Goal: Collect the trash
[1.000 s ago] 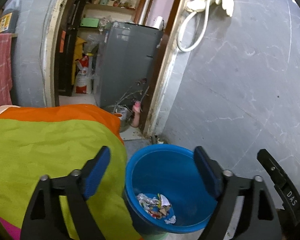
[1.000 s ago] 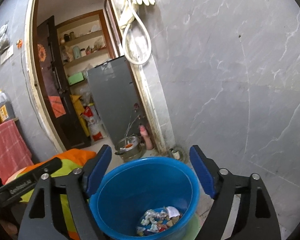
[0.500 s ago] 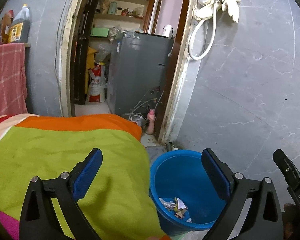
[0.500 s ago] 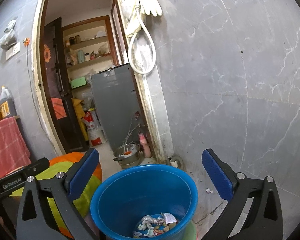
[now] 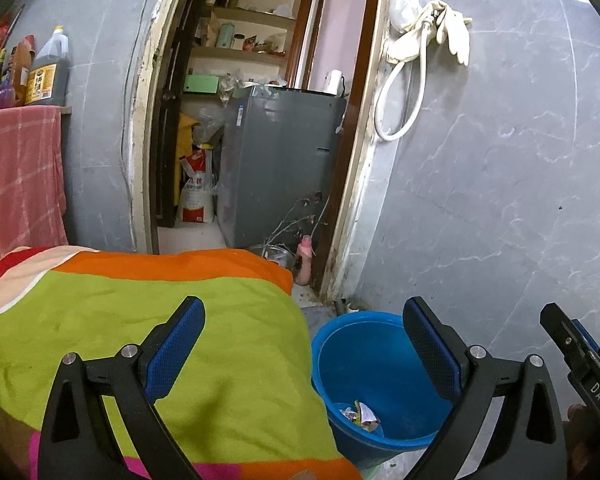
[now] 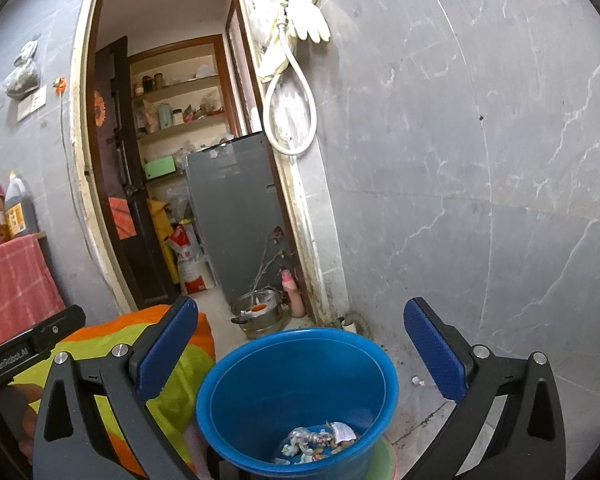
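A blue plastic bucket [image 5: 364,344] [image 6: 260,376] stands on the floor beside the bed, with crumpled paper and wrapper scraps [image 5: 359,414] [image 6: 320,440] at its bottom. My left gripper [image 5: 304,312] hangs open over the bed's edge and the bucket's near rim, nothing between its blue pads [image 5: 172,352]. Open too, my right gripper [image 6: 300,312] sits above and just behind the bucket, empty. A small white scrap [image 6: 416,381] lies on the floor right of the bucket. The right gripper's black body [image 5: 580,364] shows at the lower right of the left wrist view.
A bed with a green and orange cover [image 5: 140,320] fills the left. The grey tiled wall [image 5: 500,200] rises close behind the bucket. A doorway leads to a grey fridge [image 5: 276,168], a metal pot [image 6: 258,314] and a pink bottle [image 6: 292,294] on the floor.
Both grippers' jaws have spread wider and both have drawn back and up from the bucket. In the left wrist view the bucket has slid to the right and more of the bed shows.
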A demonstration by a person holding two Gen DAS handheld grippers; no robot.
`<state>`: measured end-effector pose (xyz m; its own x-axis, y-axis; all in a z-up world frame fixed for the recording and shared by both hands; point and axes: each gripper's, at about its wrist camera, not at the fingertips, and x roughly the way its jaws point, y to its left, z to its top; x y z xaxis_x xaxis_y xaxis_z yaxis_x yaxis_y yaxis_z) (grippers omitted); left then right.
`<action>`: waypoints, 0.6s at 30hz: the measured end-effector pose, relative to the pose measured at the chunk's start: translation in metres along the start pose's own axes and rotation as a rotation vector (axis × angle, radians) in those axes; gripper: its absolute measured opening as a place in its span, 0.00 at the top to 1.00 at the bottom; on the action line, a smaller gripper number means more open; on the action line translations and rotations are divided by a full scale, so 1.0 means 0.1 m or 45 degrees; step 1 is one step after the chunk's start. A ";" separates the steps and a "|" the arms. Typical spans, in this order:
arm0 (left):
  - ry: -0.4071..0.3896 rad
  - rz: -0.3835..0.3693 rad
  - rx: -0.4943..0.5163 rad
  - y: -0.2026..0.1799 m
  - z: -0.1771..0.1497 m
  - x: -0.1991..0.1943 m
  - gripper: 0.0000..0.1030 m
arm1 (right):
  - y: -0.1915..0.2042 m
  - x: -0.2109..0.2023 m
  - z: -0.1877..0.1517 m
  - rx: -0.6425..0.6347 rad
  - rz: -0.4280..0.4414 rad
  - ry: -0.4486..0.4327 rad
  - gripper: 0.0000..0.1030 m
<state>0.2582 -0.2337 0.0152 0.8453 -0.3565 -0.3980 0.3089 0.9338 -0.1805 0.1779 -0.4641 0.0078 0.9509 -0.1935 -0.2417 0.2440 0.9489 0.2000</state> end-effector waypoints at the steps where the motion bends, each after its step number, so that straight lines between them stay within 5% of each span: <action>1: -0.001 -0.001 -0.002 0.01 0.01 -0.03 0.06 | 0.01 -0.02 0.01 -0.002 0.002 -0.001 0.00; 18: 0.006 -0.006 0.005 0.15 0.00 -0.60 0.05 | 0.26 -0.59 0.10 -0.058 0.009 -0.026 0.00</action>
<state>0.2123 -0.1984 0.0366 0.8418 -0.3612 -0.4013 0.3149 0.9322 -0.1785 0.1296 -0.4307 0.0372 0.9564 -0.1913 -0.2205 0.2287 0.9605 0.1583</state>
